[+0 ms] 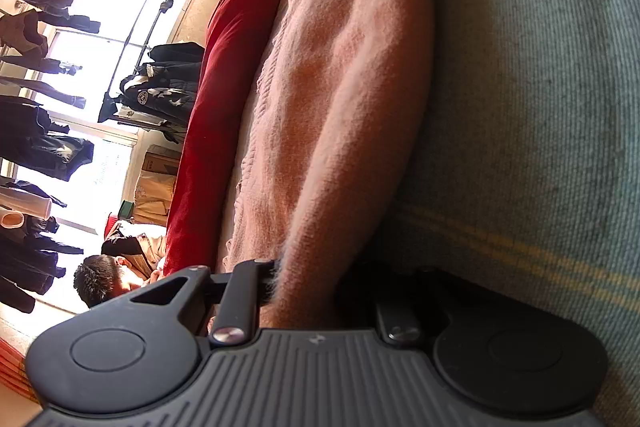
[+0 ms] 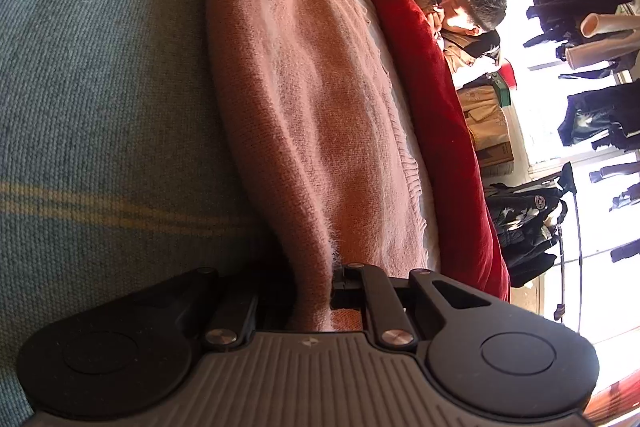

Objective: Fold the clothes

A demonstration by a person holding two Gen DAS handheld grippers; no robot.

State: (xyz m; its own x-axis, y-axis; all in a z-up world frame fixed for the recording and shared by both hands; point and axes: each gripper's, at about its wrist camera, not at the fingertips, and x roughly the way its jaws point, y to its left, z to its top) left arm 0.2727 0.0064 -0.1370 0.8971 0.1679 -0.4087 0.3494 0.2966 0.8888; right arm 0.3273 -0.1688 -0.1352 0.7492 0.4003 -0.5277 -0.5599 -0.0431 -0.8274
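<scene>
Right up close, the left gripper [image 1: 308,291] is clamped tight on one end of a fuzzy pink sweater [image 1: 332,99], and the right gripper [image 2: 316,291] is pinching the other end the same way. Sweater's stretched between the two, folded over lengthwise, lying on a teal woven blanket [image 1: 540,107] with a pale yellow stripe. Just past it runs a dark red velvet cover [image 1: 224,87]. Further back a person [image 2: 476,7] sits low, near cardboard boxes [image 2: 490,131], with dark clothes [image 1: 36,147] hung against bright windows.
</scene>
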